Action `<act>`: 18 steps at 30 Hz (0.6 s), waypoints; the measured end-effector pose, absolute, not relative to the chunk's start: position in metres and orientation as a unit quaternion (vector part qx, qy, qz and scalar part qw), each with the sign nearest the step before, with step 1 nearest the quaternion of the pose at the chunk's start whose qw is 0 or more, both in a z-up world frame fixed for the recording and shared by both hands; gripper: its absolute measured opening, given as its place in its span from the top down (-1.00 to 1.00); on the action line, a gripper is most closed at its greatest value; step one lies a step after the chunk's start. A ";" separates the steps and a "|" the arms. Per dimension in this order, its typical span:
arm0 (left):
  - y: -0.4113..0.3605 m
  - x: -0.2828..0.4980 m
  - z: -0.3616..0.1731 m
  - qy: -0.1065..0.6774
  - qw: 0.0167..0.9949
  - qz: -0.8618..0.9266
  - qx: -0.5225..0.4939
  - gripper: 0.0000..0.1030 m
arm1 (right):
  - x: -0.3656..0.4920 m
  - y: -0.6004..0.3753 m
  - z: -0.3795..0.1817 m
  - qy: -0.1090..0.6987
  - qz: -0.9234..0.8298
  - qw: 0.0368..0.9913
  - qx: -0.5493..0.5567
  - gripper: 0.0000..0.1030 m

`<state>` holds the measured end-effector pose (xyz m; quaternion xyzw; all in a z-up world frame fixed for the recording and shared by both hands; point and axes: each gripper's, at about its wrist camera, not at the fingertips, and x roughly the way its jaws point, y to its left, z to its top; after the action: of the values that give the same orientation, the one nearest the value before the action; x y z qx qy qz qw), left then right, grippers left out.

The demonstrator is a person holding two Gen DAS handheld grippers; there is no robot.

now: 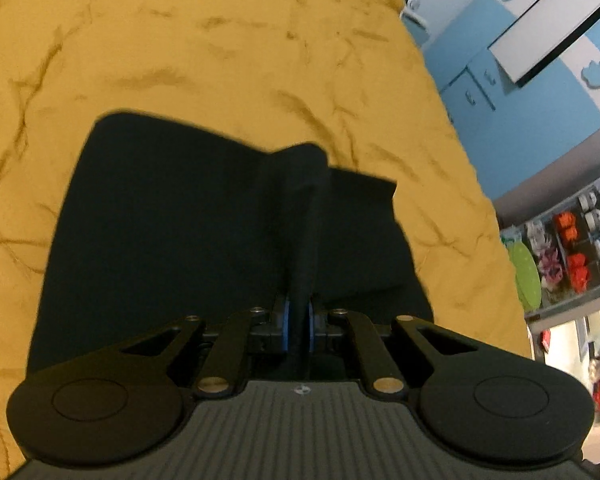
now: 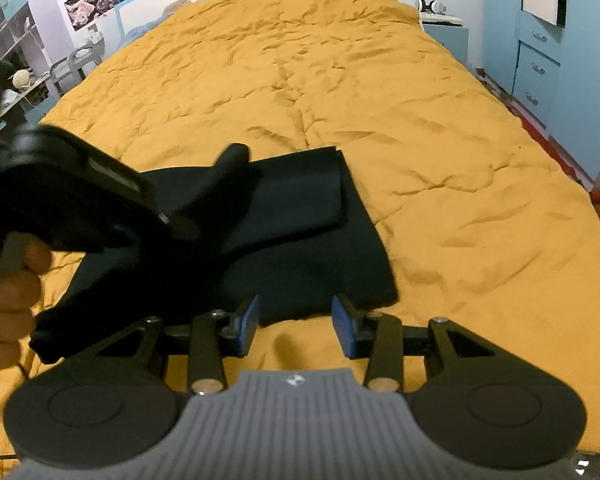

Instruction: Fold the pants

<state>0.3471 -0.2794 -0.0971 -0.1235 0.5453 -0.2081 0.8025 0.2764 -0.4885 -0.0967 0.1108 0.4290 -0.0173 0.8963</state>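
Observation:
Dark navy pants (image 1: 160, 220) lie partly folded on a yellow quilt (image 1: 220, 40). My left gripper (image 1: 298, 312) is shut on a raised ridge of the pants fabric, which runs up from between its blue pads. In the right wrist view the pants (image 2: 308, 240) lie across the middle, a folded layer on top. The left gripper (image 2: 168, 220) comes in from the left over them, held by a person's hand (image 2: 8, 300). My right gripper (image 2: 296, 320) stands open just short of the pants' near edge, with only quilt between its pads.
The yellow quilt (image 2: 420, 160) covers a wide bed stretching far ahead. Blue cabinets (image 2: 540, 68) line the right wall beyond the bed's edge. Shelves with small items (image 1: 572, 248) stand at the right in the left wrist view.

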 end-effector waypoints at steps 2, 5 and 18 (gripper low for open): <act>-0.278 0.345 -0.097 0.553 0.794 -0.220 -0.125 0.71 | 0.277 -0.486 -0.096 0.427 -0.014 0.897 0.113 0.28; -0.274 0.342 -0.092 0.560 0.781 -0.245 -0.130 0.59 | 0.278 -0.483 -0.093 0.421 -0.009 0.899 0.118 0.28; -0.218 0.335 -0.056 0.491 0.836 -0.231 -0.081 0.59 | 0.302 -0.466 -0.096 0.417 0.029 0.884 0.209 0.20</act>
<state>0.3353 -0.2179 -0.0562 -0.0813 0.4909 -0.2312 0.8360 0.3023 -0.4662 -0.0959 0.2094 0.4172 0.0285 0.8839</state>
